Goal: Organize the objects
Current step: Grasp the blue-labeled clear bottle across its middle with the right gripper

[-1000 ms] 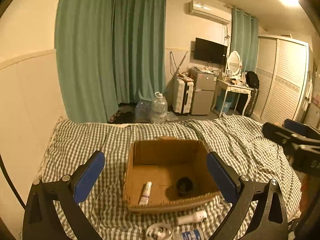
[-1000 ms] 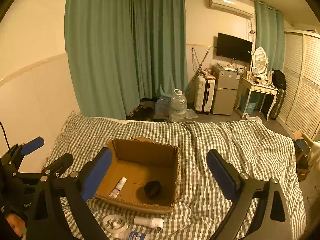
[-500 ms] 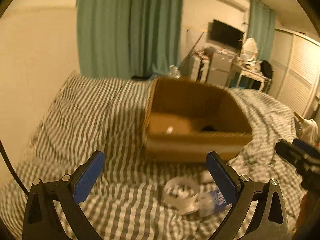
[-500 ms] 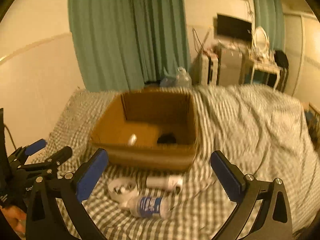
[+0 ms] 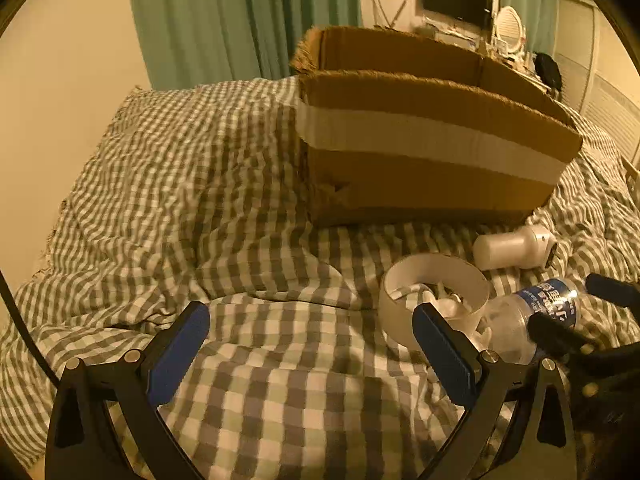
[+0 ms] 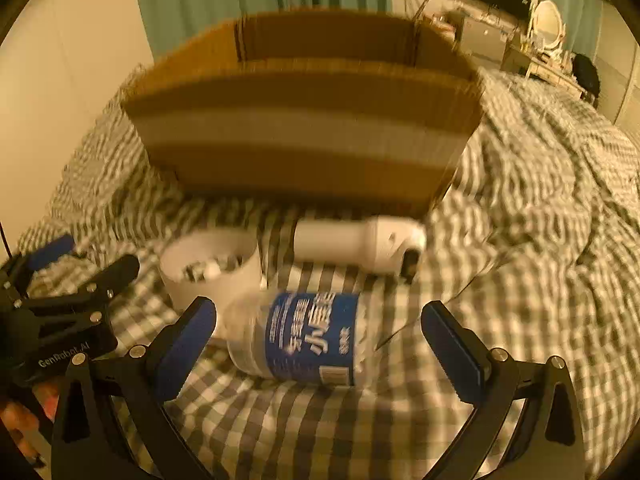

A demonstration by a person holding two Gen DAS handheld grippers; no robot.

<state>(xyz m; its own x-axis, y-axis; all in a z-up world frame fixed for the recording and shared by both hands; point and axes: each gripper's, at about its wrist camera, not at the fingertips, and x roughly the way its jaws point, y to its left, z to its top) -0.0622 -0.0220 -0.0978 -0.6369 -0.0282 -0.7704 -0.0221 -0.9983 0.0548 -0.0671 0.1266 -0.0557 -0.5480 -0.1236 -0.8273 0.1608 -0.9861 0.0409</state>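
Note:
A clear plastic water bottle (image 6: 308,336) with a blue label lies on its side on the checked bedspread, between the wide-open jaws of my right gripper (image 6: 320,340); it also shows in the left wrist view (image 5: 536,316). A white tape roll (image 5: 434,296) (image 6: 212,268) lies to its left, just ahead of my open, empty left gripper (image 5: 312,344). A white cylindrical device (image 6: 360,244) (image 5: 516,246) lies in front of the open cardboard box (image 5: 432,148) (image 6: 300,120). The box's inside is hidden.
The checked bedspread (image 5: 200,200) is rumpled, with folds left of the box. A cream wall (image 5: 60,80) and green curtains (image 5: 240,12) stand behind. A dresser with an oval mirror (image 6: 548,24) and a TV are at the far right.
Both grippers have dropped low and moved in toward the bed. The box now looms above and its inside is out of sight. The bottle now lies between my right jaws.

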